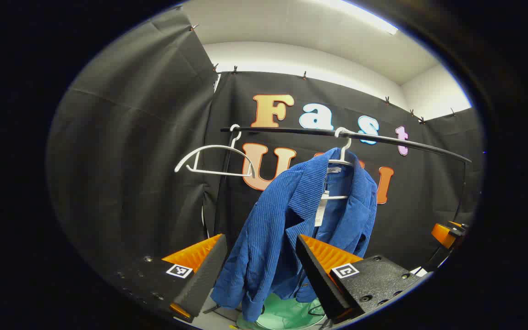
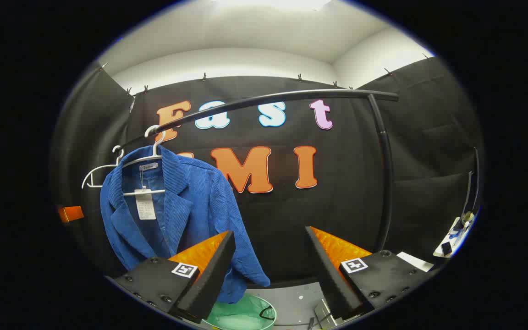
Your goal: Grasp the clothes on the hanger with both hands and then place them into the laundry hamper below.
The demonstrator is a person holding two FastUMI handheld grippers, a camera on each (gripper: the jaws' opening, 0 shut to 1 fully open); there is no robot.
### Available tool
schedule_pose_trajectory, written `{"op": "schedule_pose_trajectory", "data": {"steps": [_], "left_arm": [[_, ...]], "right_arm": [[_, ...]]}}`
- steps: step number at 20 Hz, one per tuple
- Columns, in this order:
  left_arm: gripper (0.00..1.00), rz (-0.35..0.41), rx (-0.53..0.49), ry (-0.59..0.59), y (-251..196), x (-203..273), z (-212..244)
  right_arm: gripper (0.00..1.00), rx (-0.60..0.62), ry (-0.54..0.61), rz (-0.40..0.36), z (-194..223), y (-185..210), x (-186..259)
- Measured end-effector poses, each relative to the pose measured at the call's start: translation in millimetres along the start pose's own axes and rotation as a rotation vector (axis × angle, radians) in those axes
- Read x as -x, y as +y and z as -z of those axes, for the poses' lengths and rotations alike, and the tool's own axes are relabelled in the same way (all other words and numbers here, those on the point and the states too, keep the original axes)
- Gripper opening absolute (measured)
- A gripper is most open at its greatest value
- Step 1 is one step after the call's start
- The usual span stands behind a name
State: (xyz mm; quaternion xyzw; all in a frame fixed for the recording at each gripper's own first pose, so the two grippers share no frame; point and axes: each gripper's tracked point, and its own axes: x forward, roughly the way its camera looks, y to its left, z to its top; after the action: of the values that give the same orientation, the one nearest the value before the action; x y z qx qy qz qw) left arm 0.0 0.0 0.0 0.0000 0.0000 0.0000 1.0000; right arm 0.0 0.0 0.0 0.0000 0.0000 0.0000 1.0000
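A blue corduroy jacket hangs on a white hanger from a black rail, with a paper tag at its collar. In the left gripper view my left gripper is open, and the jacket's sleeve and front show through the gap ahead of it. A green hamper sits on the floor under the jacket. In the right gripper view my right gripper is open and holds nothing. There the jacket hangs ahead to the left, beyond the left finger, above the hamper.
An empty white hanger hangs at the rail's left end. The rail's upright post stands on the right. A small shelf with oddments is at the far right. Part of the right gripper shows at the right edge.
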Motion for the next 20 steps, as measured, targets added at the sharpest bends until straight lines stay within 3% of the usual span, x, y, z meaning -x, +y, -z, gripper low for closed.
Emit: {"op": "schedule_pose_trajectory", "data": {"steps": [1, 2, 4, 13, 20], "left_arm": [[0.95, 0.0, -0.002, -0.001, 2.3, -1.8, 0.8], [0.98, 0.002, -0.002, 0.002, 3.4, -2.9, 0.7], [0.92, 0.019, -0.002, 0.005, -0.1, -3.7, 1.7], [0.95, 0.012, -0.024, 0.014, -7.4, -4.8, 5.2], [0.95, 0.025, -0.035, 0.02, -17.6, -4.8, 6.9]], "right_arm": [[0.98, 0.004, 0.002, -0.001, 0.9, 3.4, 2.1], [1.0, 0.01, 0.005, 0.0, 1.5, 4.6, 5.1], [0.98, 0.018, -0.002, 0.011, -0.9, 2.3, 8.9], [0.98, 0.001, 0.01, 0.023, -1.4, -14.8, 11.4], [0.98, -0.012, 0.029, -0.029, 5.5, 2.2, 0.3]]}}
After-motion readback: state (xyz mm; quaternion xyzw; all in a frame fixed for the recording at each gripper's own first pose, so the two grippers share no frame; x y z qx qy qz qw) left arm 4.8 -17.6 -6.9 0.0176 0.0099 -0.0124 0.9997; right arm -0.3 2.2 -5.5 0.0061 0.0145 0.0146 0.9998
